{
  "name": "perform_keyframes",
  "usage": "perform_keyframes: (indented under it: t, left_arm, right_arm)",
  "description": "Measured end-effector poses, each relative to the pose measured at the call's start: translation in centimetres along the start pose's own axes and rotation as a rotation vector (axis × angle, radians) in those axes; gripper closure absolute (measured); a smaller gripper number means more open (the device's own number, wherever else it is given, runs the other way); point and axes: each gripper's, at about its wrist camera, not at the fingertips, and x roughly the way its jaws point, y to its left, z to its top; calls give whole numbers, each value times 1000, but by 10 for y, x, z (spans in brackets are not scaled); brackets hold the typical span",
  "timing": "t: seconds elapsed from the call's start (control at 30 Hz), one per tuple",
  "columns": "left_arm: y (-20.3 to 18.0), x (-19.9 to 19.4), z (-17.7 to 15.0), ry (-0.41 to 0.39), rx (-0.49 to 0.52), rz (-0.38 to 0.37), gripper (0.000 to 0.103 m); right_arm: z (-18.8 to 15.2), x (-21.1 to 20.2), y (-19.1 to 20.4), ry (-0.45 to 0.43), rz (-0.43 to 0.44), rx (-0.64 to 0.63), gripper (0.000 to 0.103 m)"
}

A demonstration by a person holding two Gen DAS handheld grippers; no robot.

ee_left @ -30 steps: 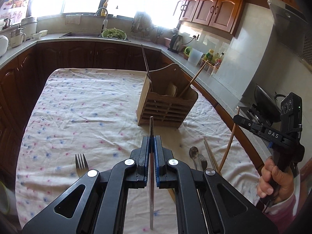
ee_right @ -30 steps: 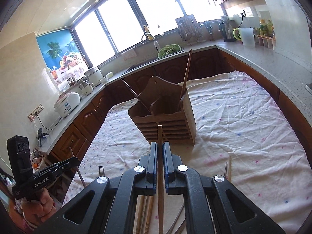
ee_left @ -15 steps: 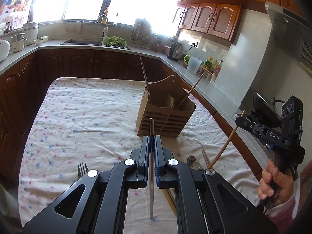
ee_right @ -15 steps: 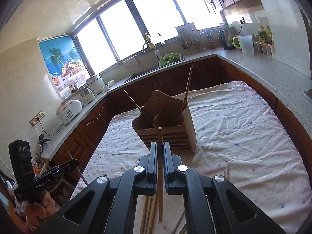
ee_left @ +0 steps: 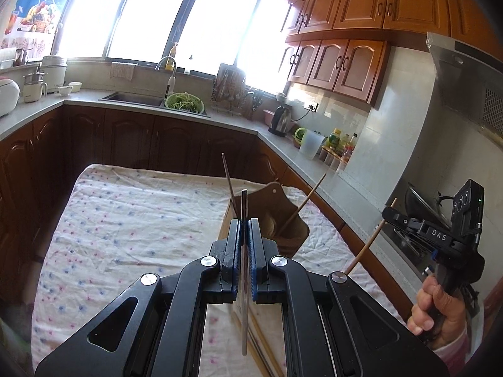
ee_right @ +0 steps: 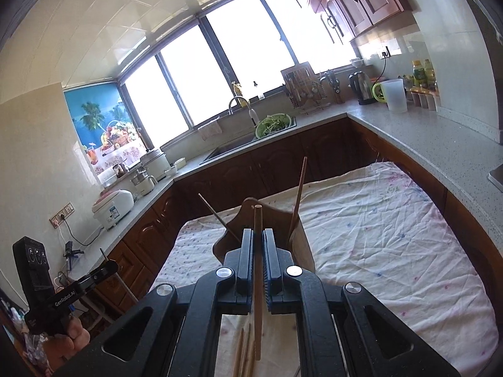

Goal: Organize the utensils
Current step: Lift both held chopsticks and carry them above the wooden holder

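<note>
My left gripper (ee_left: 244, 224) is shut on a thin metal chopstick (ee_left: 244, 314) held upright above the table. My right gripper (ee_right: 258, 235) is shut on a wooden chopstick (ee_right: 257, 298); it also shows at the right of the left wrist view (ee_left: 393, 216) with that chopstick (ee_left: 367, 245) slanting down. The wooden utensil holder (ee_left: 276, 216) stands on the floral tablecloth (ee_left: 135, 220) just beyond both grippers, with two chopsticks (ee_right: 300, 194) leaning in it. It also shows in the right wrist view (ee_right: 301, 251). Loose wooden chopsticks (ee_right: 243, 355) lie on the cloth below.
Dark wooden cabinets and a grey counter (ee_left: 195, 116) wrap around the table on three sides. A sink with a green colander (ee_left: 184, 102), a kettle (ee_left: 280, 121) and bottles stand on the counter. A stove with a pan (ee_left: 418, 204) is at right.
Both grippers have risen and tilted up with their chopsticks, so the table looks lower and farther. The fork and spoon on the cloth have dropped out of view.
</note>
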Motion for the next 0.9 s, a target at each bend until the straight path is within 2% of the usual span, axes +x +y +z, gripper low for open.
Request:
perform_keyframes:
  t: [0.3,0.5,0.67,0.9]
  left_arm:
    - [-18,29,64,-141,31,5,99]
    - [-22,65,88,-197,31,34,99]
    - [-13,100,84,-218,0,83,99]
    - [3,136,57,-206,-48,122,99]
  right_arm:
    - [66,10,-6,-153,-10,29,98]
    - [92,33,-15,-206,-45,35,98]
    - [88,64,-28,-197,-68,42,98]
    - [57,97,-44,-152,-90,54,97]
